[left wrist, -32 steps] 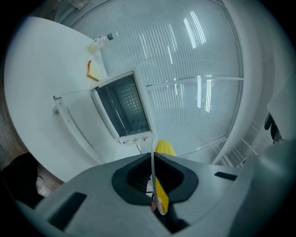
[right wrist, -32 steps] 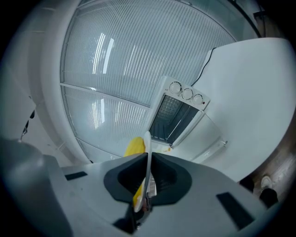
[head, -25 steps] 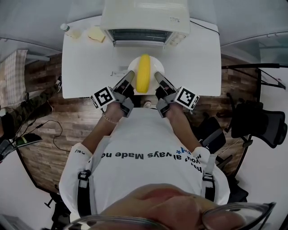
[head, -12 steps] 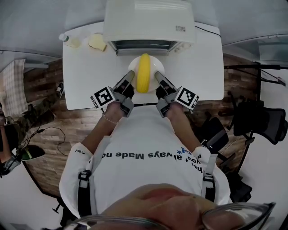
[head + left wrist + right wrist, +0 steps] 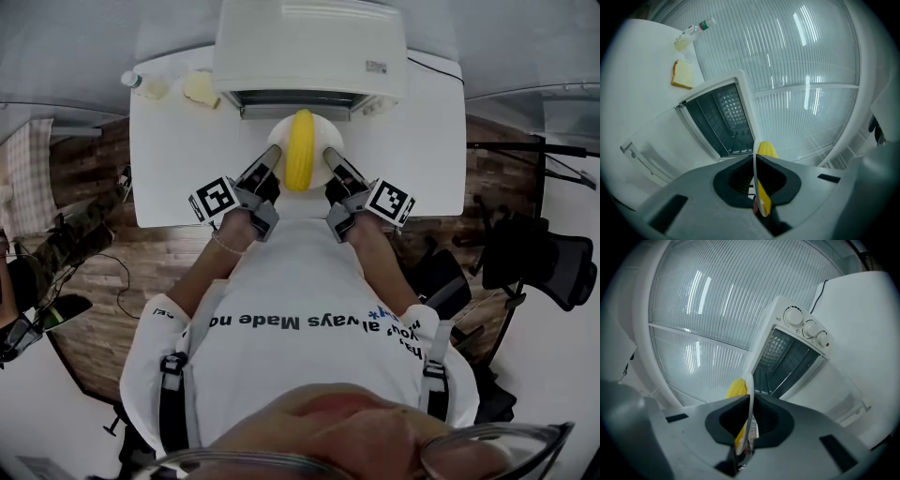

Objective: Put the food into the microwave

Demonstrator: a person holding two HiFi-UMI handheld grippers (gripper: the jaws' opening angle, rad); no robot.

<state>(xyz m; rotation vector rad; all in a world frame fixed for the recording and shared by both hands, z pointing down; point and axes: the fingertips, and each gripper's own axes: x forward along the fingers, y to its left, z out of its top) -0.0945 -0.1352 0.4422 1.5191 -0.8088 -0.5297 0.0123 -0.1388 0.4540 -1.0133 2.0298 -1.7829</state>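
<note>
**A:** What is lying at the far left while this is going on?

**B:** A bottle point(image 5: 138, 82) and a slice of bread point(image 5: 201, 88) are sitting untouched on the white surface point(image 5: 178, 164), just left of the microwave point(image 5: 309, 47). Neither seems to be playing a part right now.

**A:** And the left claw point(image 5: 269, 157)?

**B:** It is clenching the left rim of the plate point(image 5: 323, 139). In the left gripper view the thin rim point(image 5: 755, 180) is running straight between its jaws. The banana point(image 5: 767, 151) is showing just beyond.

**A:** So where is the food sitting?

**B:** The banana point(image 5: 301, 150) is lying along the middle of the plate, pointing toward the oven's dark cavity point(image 5: 723, 123). The door point(image 5: 656, 145) is hanging fully open.

**A:** What is changing?

**B:** The plate is closing in. A second ago a strip of bare surface was showing between its far rim and the microwave's front. Now, in the head view, that rim is meeting the opening. The camera is shifting too, so I am judging this loosely.

**A:** And on the right?

**B:** The right claw point(image 5: 333, 159) is gripping the opposite rim point(image 5: 749, 420) the same way. The knobs point(image 5: 806, 327) are standing to the right of the cavity.

**A:** Meaning?

**B:** The carry is probably nearing its end. The plate is lining up to slide inside, and both grips will likely be needed until it is resting there.
</note>
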